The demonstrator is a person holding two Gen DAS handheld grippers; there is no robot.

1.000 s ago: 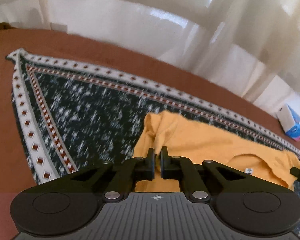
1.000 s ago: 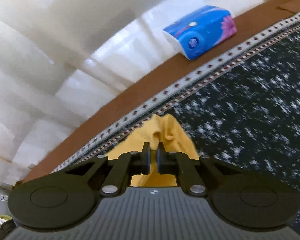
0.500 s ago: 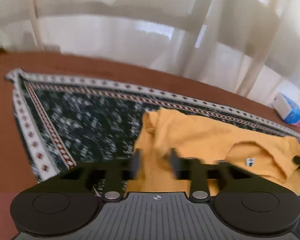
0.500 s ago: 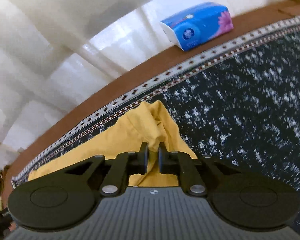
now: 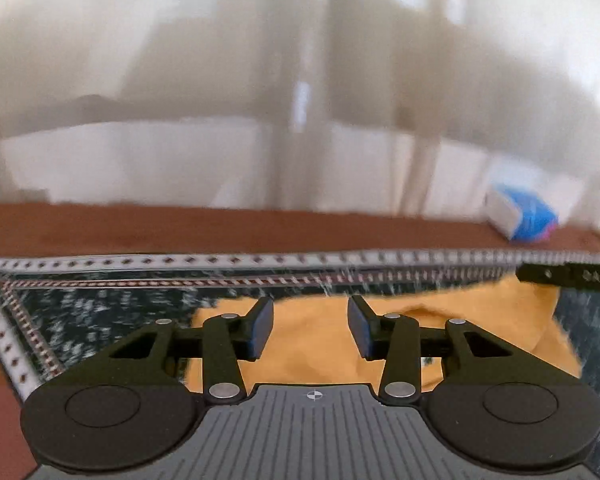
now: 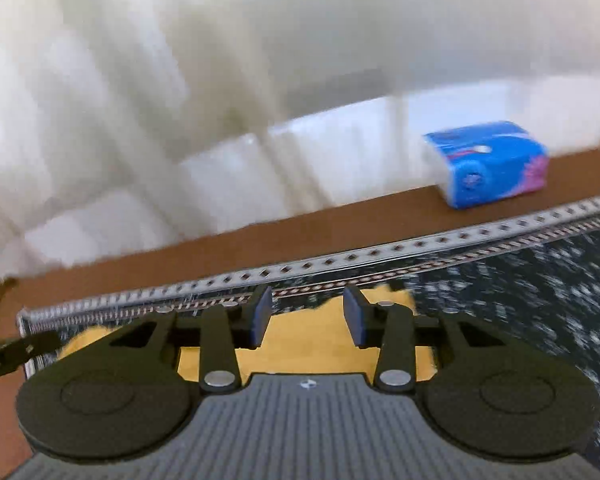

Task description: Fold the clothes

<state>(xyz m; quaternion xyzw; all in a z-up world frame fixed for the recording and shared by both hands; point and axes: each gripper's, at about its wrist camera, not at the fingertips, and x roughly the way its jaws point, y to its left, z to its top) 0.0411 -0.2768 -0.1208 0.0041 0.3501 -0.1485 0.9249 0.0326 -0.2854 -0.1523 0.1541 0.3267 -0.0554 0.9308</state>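
Yellow shirt (image 5: 320, 344) lay on the patterned dark rug (image 5: 100, 312), near its far bordered edge; likely light, limp knit, best pinched at hem or shoulder corners. Rug flat-woven, diamond-trimmed. Tissue pack (image 6: 488, 164), soft plastic, sat beyond that edge. Left gripper (image 5: 310, 326) and right gripper (image 6: 305, 316) hovered, jaws apart, holding nothing.

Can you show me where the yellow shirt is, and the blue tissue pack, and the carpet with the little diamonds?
Yellow cotton shirt (image 5: 312, 344): left wrist view, flat middle.
Blue plastic tissue pack (image 6: 496, 164): right wrist view, blue front.
Dark patterned carpet with diamond border (image 6: 540, 280): right wrist view, speckled field.
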